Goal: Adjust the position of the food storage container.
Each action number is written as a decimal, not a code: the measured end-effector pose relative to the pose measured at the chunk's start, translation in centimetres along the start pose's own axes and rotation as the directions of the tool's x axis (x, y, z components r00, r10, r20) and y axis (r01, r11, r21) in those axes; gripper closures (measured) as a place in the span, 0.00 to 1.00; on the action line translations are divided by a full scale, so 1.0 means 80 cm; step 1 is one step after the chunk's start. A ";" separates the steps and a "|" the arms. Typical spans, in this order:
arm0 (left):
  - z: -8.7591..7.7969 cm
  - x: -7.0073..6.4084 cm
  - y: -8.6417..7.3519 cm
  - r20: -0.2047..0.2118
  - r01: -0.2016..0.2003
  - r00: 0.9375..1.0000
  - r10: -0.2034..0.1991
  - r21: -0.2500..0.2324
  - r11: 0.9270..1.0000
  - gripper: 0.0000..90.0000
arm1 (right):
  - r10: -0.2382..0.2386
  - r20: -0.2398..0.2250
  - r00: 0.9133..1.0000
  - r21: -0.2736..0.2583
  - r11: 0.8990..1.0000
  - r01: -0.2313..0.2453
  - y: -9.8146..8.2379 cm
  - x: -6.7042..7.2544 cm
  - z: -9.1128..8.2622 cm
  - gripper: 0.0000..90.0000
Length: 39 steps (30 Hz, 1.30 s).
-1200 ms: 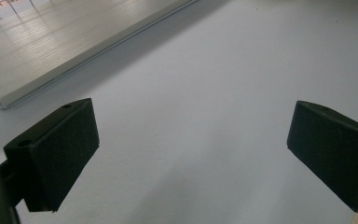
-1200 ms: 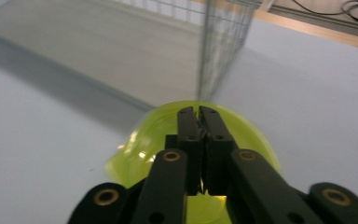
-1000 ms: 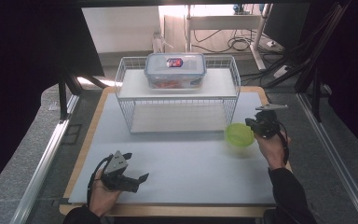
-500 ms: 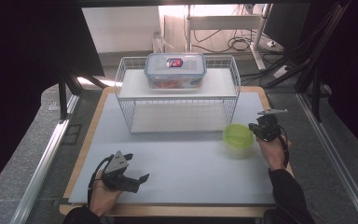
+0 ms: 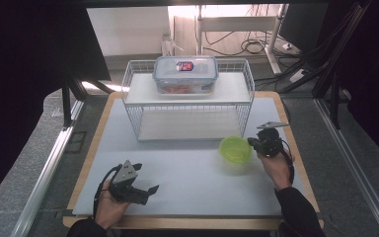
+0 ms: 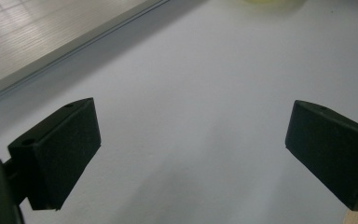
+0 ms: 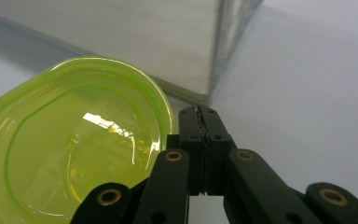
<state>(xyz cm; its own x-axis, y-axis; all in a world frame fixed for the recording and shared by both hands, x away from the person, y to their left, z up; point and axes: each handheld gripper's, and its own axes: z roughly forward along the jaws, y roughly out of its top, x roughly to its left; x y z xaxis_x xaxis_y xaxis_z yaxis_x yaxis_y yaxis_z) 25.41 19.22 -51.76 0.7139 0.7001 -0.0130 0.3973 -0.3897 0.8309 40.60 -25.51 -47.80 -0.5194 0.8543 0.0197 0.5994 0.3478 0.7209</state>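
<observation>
Table: a person works at a wooden-edged table (image 5: 96,148) covered by a pale mat, a gripper in each hand.
Left gripper: the left gripper (image 5: 145,192) hovers low over the near left of the mat, held in the left hand (image 5: 109,207); in its own view the two black pads (image 6: 60,149) stand wide apart with bare mat between them.
Right gripper: the right gripper (image 5: 252,143) is at the right side of the mat, its jaws pressed together; in the right gripper view (image 7: 200,135) they meet just beside the bowl's rim, and whether they pinch that rim cannot be told.
Green bowl: a translucent lime-green bowl (image 5: 235,149) sits on the mat, right of centre, just in front of the rack's near right corner; its glossy hollow (image 7: 74,158) faces up.
Wire rack: a white wire rack (image 5: 187,106) stands across the far middle of the table, directly behind the bowl, with a shelf on top and a white board at its base.
Lidded box: a clear food box (image 5: 185,74) with a blue-grey clip lid rests on the rack's top shelf, reddish contents inside.
Surroundings: cables (image 5: 246,47) lie on the floor beyond the table, and metal rails run down both sides.
</observation>
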 end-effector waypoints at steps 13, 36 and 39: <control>0.001 -0.001 0.000 0.002 -0.003 1.000 0.003 0.004 1.000 0.04 | -0.066 -0.124 0.990 0.001 0.998 0.067 0.007 0.059 0.017 1.00; 0.003 -0.003 0.001 0.013 -0.014 1.000 0.014 0.017 1.000 0.04 | -0.168 -0.323 0.931 0.000 0.984 0.178 0.016 0.163 0.042 1.00; 0.003 -0.003 0.001 0.015 -0.015 1.000 0.015 0.018 1.000 0.04 | -0.185 -0.342 0.921 -0.005 0.981 0.195 0.020 0.176 0.048 1.00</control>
<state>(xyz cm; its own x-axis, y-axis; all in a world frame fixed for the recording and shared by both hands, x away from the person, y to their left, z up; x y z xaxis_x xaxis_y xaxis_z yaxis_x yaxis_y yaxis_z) 25.38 18.86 -51.83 0.7285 0.6850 -0.0089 0.3963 -0.4108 0.8211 36.56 -11.43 -49.04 -0.7977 0.5906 0.1219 0.4838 0.5061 0.7140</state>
